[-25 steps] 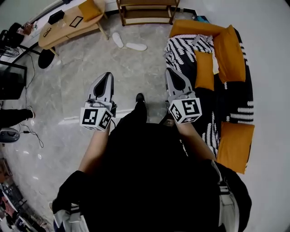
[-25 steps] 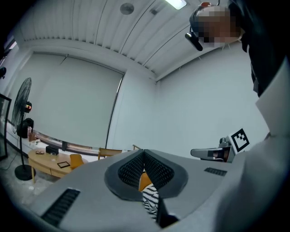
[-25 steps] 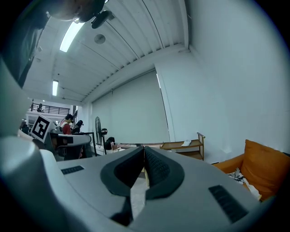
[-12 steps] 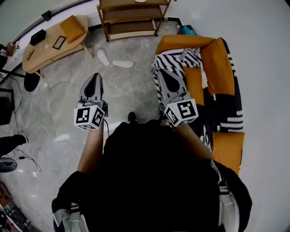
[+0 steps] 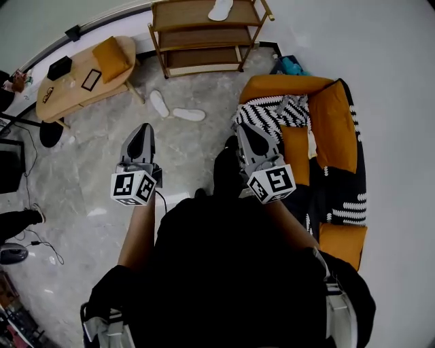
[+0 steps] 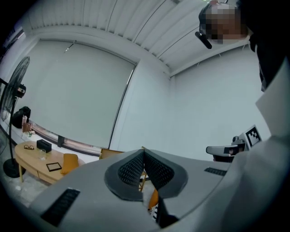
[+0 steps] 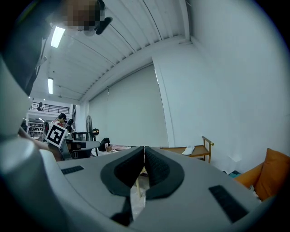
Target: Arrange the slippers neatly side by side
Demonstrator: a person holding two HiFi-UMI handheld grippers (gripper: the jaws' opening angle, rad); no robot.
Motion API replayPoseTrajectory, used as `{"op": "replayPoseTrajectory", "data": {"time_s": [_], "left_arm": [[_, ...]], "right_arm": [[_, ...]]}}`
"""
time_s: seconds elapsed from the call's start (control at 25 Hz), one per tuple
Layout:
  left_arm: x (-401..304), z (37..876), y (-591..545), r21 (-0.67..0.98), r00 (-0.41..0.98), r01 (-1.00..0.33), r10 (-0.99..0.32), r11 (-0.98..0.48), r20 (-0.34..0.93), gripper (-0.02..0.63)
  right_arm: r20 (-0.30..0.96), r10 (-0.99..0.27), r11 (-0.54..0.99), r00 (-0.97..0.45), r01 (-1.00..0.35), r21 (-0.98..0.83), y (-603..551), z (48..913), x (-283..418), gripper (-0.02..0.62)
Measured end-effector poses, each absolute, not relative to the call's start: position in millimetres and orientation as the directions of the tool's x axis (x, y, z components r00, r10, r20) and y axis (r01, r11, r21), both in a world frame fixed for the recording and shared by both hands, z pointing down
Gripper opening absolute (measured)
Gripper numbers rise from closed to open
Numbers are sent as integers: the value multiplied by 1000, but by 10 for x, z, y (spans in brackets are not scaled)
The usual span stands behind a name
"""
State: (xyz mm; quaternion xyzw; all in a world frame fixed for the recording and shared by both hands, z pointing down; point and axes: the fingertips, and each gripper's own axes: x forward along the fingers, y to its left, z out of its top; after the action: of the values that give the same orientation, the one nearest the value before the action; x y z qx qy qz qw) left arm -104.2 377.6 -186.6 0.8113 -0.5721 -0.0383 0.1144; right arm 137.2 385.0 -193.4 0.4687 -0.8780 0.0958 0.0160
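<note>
The slippers (image 5: 188, 115) lie splayed on the floor (image 5: 102, 156) at 1 to 2 o'clock from the left gripper (image 5: 145, 129), which is nearer than the right gripper (image 5: 243, 129); both grippers are fully closed and empty.

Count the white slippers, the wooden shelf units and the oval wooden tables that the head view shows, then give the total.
White flat slippers: 3
Brown wooden shelf units: 1
Oval light wooden tables: 1
Total: 5

Wooden rack (image 5: 192, 13), glossy stone floor (image 5: 102, 163), cloth sofa (image 5: 270, 113).
</note>
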Motion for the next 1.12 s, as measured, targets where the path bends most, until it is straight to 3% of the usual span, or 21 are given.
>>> {"op": "replayPoseTrajectory", "data": {"time_s": [0.28, 0.52, 0.84, 1.12], "left_arm": [[-866, -2021, 2747, 71, 315, -948, -945, -309, 87, 17], [-715, -2324, 1945, 78, 281, -958, -957, -275, 74, 17], [-575, -2206, 1101, 132, 215, -971, -969, -199, 122, 17], [-788, -1977, 710, 89, 230, -972, -962, -218, 150, 17]], "right_arm": [[94, -770, 604, -631, -768, -215, 2736, -1763, 1394, 32], [30, -723, 666, -690, -709, -232, 1817, -1987, 1471, 32], [58, -658, 710, -750, -645, -284, 914, -1742, 1644, 32], [88, -687, 663, -721, -672, -331, 306, -1377, 1718, 32]]}}
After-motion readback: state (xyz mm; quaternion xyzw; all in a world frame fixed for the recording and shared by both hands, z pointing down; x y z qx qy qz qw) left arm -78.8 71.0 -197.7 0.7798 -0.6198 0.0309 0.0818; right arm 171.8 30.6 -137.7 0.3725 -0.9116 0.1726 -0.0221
